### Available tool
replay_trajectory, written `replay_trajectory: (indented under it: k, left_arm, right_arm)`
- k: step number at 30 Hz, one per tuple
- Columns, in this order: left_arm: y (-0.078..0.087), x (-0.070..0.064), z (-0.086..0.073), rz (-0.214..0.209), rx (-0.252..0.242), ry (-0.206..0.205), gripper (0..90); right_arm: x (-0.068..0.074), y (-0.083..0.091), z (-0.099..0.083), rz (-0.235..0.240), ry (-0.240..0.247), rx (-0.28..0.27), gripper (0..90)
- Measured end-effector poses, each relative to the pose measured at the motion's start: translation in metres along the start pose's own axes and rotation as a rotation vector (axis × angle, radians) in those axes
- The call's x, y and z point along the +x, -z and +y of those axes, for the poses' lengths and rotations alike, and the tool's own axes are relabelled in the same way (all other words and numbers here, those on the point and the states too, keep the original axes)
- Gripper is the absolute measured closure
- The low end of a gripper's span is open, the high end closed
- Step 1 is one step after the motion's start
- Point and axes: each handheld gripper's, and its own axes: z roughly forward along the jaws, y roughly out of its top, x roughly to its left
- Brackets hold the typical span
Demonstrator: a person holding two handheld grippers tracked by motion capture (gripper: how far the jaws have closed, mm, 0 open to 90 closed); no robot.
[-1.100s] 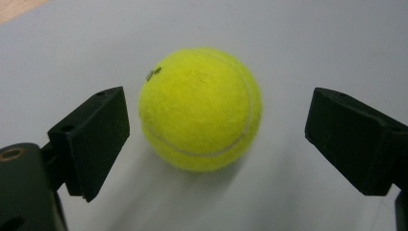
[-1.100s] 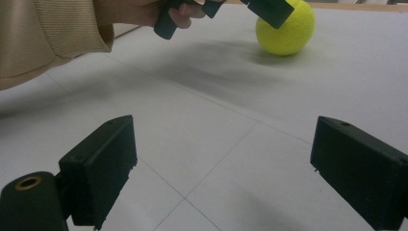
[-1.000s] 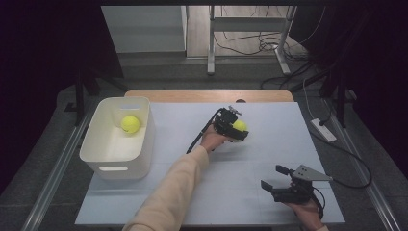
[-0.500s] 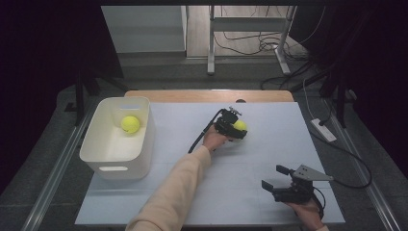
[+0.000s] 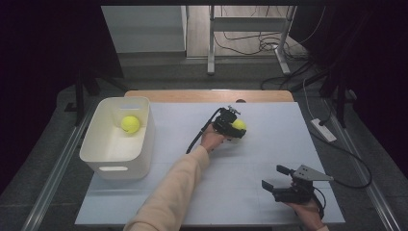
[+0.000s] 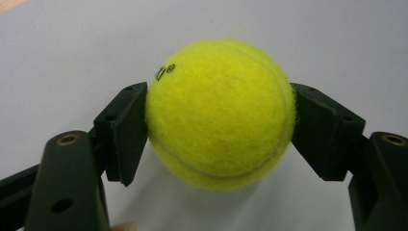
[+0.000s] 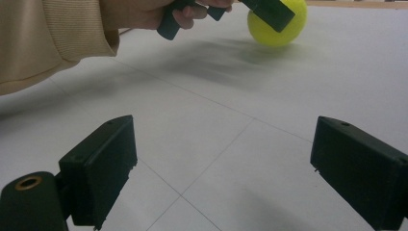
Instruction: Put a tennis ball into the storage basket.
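At the middle of the table [image 5: 269, 159], toward its far side, the left gripper [image 5: 236, 129] has its jaws closed against both sides of a yellow tennis ball [image 6: 220, 113]; in the left gripper view the two black pads press into the felt at left and right, and the pale surface lies just under the ball, so it looks barely lifted or not lifted at all; I cannot tell whether it touches the table. In the right gripper view the same ball [image 7: 277, 21] appears low over the sheet with its shadow close beneath. The white bin [image 5: 119, 159] stands at the left side of the table, well apart from the held ball, and a second tennis ball [image 5: 130, 124] already lies inside it near the far end. The right gripper [image 5: 278, 179] hangs near the person's edge on the right, jaws spread wide with nothing between them. My reading: one ball is delivered, the grasp on the other is made; what is left is the lift, the carry leftward across the table, and the release into the bin.
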Motion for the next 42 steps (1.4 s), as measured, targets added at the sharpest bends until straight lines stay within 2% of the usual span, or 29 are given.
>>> replay_trajectory:
  k: [17,34,42]
  left_arm:
    - [0.024,-0.002,-0.004,0.015,-0.034,-0.027,27.5]
    - [0.049,-0.002,-0.013,0.031,-0.077,-0.035,27.4]
    - [0.062,-0.003,-0.017,0.023,-0.1,-0.035,27.4]
  right_arm:
    - [0.0,0.001,0.0,-0.004,0.005,-0.007,8.9]
    - [0.001,0.001,0.001,-0.012,0.011,-0.01,9.0]
    - [0.002,0.001,0.002,-0.014,0.012,-0.013,9.0]
